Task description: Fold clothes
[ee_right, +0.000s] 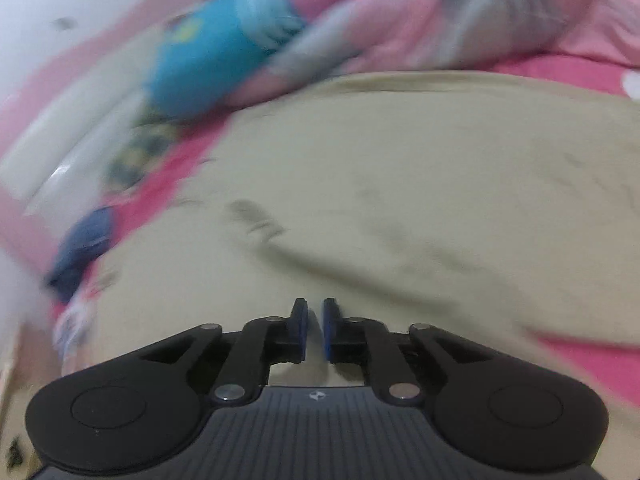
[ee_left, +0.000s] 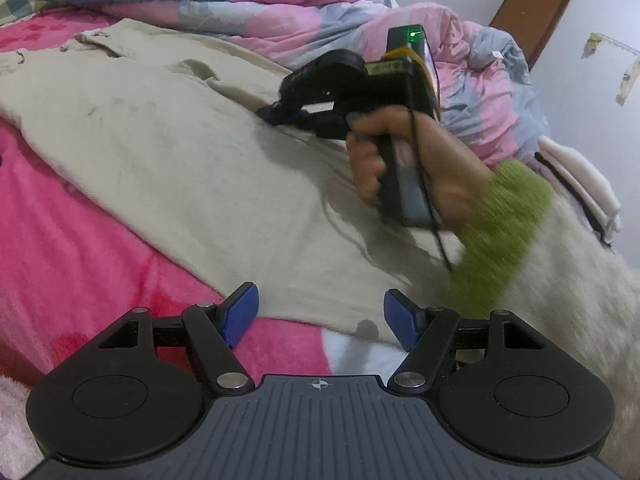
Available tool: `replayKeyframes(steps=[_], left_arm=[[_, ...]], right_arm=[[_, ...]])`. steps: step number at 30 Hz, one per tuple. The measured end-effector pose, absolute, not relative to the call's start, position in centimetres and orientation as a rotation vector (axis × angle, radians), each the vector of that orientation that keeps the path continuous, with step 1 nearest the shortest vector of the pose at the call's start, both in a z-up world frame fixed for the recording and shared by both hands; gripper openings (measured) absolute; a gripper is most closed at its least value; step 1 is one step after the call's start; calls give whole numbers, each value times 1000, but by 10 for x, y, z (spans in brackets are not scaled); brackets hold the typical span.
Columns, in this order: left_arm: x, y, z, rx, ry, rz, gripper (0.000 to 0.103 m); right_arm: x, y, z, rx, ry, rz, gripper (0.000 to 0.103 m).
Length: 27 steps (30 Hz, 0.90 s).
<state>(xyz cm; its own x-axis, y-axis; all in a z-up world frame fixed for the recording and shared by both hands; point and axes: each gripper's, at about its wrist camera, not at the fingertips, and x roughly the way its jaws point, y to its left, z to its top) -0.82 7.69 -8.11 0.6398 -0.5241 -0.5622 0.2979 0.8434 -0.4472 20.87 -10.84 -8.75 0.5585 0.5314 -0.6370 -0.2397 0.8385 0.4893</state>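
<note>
Left tongs (ee_left: 321,318) stood nearest the lens, blue pads wide apart with nothing between them, poised over the near hem of the garment (ee_left: 192,168). That spread fitted a readiness to take the hem, though whether they were arriving or leaving could not be told.

Beyond them the beige garment lay spread across the bed (ee_left: 60,232), its long body running away from the left tongs to a rumpled collar end at the far left, and its near edge just ahead of the pads on the pink blanket. It looked mostly flat, in a single broad layer as far as could be seen; any fold in it was not clear.

Farther out and to the right, a hand (ee_left: 404,160) in a green sleeve (ee_left: 504,232) gripped the right tongs (ee_right: 315,328), nose down on the cloth's middle. In the wrist view its pads stood almost together with a thin gap, pressed low against the fabric; whether cloth was pinched between them I could not tell, as the view was blurred.

Past the garment a pink quilt (ee_left: 312,8) was heaped along the far side. No container showed.
</note>
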Motion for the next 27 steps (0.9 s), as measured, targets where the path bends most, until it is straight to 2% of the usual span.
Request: replayKeyframes(steps=[5,7,11,13,17,19,23,27], left_arm=[[-10,86,-82,-364,741,-505,70],[-10,89,-82,-377,742,-516,70],[-20,103,-79,-408,744,-515,70],[-30,115,-74,-421,731,-500,70],[-49,137,-60,-412,678,-462,70],[-46,138,-55,-407,666,-443,70],[-36,131,-50,-394,663,-417,70],[-35,118,-54,-375,686,-420,70]], right_arm=[[193,-103,-67,348,797,448,13],[174,-92,-64,280,806,533,29],[108,-104,-76,155,796,565,30],[54,-112,-76,73,730,594,35],[-58,-129,-82,-65,610,640,37],[-87,-127,-77,-137,574,661,41],[-78,-123,-50,-148,485,555,39],[-56,-125,-61,-159,550,285,41]])
